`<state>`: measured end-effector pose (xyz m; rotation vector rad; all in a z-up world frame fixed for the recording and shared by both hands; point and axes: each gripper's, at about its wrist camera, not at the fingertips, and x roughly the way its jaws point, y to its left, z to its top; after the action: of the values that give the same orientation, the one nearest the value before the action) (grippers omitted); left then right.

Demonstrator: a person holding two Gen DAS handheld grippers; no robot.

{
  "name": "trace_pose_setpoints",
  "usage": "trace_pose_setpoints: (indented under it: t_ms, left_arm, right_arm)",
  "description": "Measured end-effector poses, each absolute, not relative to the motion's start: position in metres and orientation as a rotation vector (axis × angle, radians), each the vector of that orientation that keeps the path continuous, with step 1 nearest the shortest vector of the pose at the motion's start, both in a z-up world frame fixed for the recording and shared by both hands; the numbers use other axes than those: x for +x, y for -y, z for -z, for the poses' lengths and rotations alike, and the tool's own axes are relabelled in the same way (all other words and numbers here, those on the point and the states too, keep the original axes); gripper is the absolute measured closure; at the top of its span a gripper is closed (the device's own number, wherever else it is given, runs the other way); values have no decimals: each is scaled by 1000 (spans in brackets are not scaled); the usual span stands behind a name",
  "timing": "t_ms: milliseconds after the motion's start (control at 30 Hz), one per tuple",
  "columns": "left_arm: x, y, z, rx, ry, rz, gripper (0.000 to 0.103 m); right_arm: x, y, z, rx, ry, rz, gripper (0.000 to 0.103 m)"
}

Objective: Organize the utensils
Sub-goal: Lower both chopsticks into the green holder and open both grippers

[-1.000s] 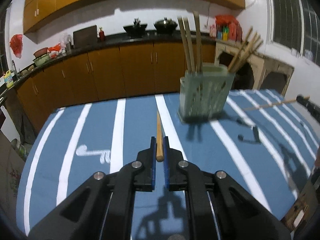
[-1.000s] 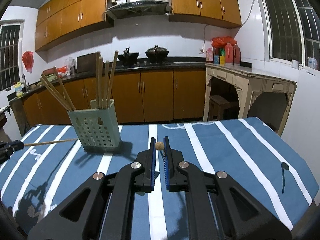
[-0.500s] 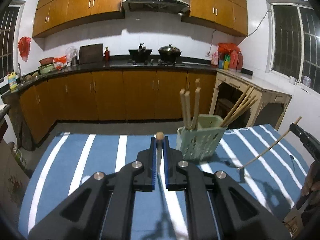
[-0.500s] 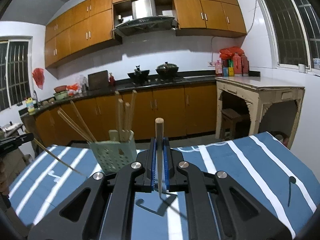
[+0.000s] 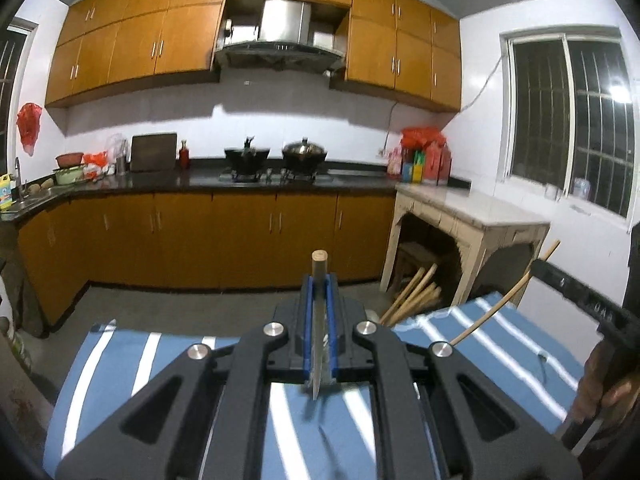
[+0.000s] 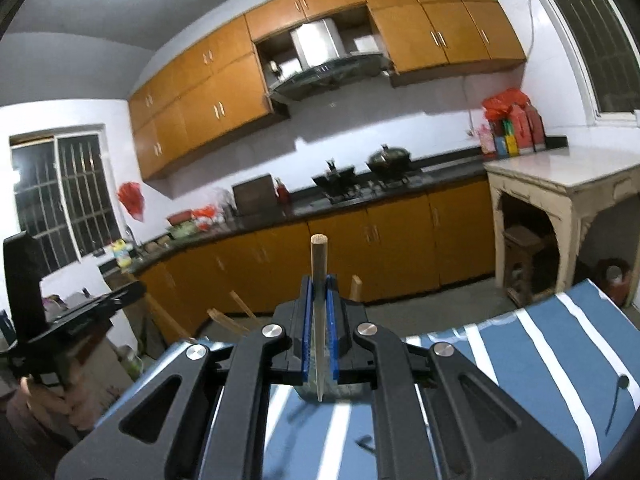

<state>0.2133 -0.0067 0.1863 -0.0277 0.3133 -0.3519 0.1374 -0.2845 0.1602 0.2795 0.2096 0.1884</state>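
Left wrist view first: the left gripper [image 5: 319, 280] is clamped tight on a wooden chopstick [image 5: 319, 320], blue pads pressing both sides, the stick standing up between them with its round end poking above the tips. Below lies the blue striped tablecloth [image 5: 500, 344]. Just right of the fingers, a bundle of chopsticks [image 5: 412, 294] fans up past the table's far edge; the holder they sit in is hidden behind the gripper. Far right, the right gripper [image 5: 576, 292] comes in dark and blurred, a second chopstick [image 5: 508, 294] slanting through it, tip down toward the cloth.

Over to the right wrist view: the right gripper [image 6: 319, 280] is likewise closed on its chopstick [image 6: 319, 312], upright between the blue pads, cut end clear above them. Chopstick tops [image 6: 240, 308] peek out left of the fingers, one more [image 6: 355, 285] just right of them. The striped cloth [image 6: 560, 344] spreads beneath. At the left edge sits the left gripper [image 6: 92, 300], seen side-on; from here I cannot tell how its fingers stand.
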Motion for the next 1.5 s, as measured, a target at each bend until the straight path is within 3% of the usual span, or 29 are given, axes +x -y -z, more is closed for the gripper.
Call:
trace_pose_setpoints:
  t_ms: [333, 700, 1100, 1133, 1167, 1233, 1333, 1500]
  left_arm:
    - [253, 47, -221, -53, -203, 287, 96]
    - [310, 64, -184, -74, -280, 259, 96]
    - [332, 58, -148, -94, -373, 255, 94]
    - [332, 53, -148, -107, -378, 258, 90]
    - [329, 47, -150, -120, -380, 259, 86]
    - [323, 35, -154, -139, -374, 252, 67]
    - [308, 18, -160, -159, -360, 254, 57]
    - [271, -7, -161, -134, -346, 239, 35]
  right_arm:
    - [174, 240, -184, 149, -90, -150, 95]
    - [222, 226, -137, 128, -225, -146, 95]
    - [241, 224, -123, 151, -324, -166, 94]
    - [240, 226, -124, 152, -328, -163, 89]
    - [239, 227, -125, 155, -330, -162, 73]
    - [233, 231, -130, 173, -312, -152, 57]
    - [219, 235, -138, 178, -289, -144, 56]
    - [181, 236, -144, 165, -246, -135, 28]
